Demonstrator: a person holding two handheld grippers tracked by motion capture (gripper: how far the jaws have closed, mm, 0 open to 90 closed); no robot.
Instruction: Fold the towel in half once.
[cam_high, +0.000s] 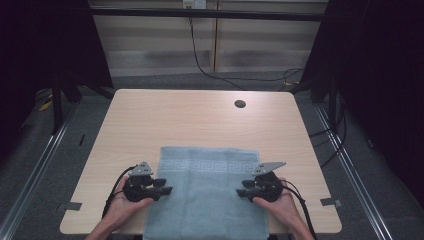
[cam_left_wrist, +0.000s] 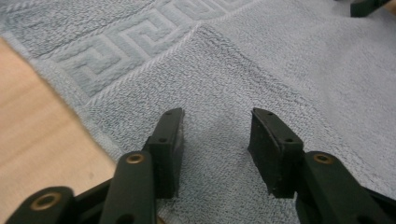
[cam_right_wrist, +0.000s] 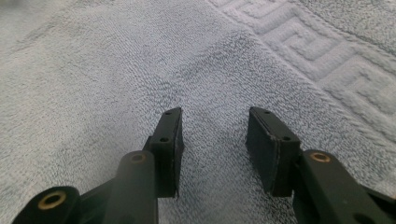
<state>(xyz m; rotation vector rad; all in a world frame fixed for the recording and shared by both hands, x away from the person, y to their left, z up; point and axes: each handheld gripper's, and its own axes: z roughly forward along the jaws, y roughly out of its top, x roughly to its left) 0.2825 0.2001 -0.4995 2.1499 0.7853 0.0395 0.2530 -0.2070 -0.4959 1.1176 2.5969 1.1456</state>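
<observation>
A pale blue towel (cam_high: 207, 190) with a woven key-pattern band lies flat on the near half of the wooden table (cam_high: 200, 117), its near end hanging over the front edge. My left gripper (cam_high: 167, 189) hovers at the towel's left edge, jaws pointing right, open, with only terry cloth (cam_left_wrist: 224, 93) below them. My right gripper (cam_high: 240, 192) is at the towel's right edge, jaws pointing left, open over the cloth (cam_right_wrist: 140, 70). In the left gripper view (cam_left_wrist: 217, 140) and the right gripper view (cam_right_wrist: 215, 140), nothing sits between the pads.
A round cable hole (cam_high: 240, 104) sits near the table's far right. Tape marks (cam_high: 73, 205) (cam_high: 331, 202) lie near the front corners. Dark curtains and metal rails flank the table; a cable (cam_high: 200, 60) runs down the back wall.
</observation>
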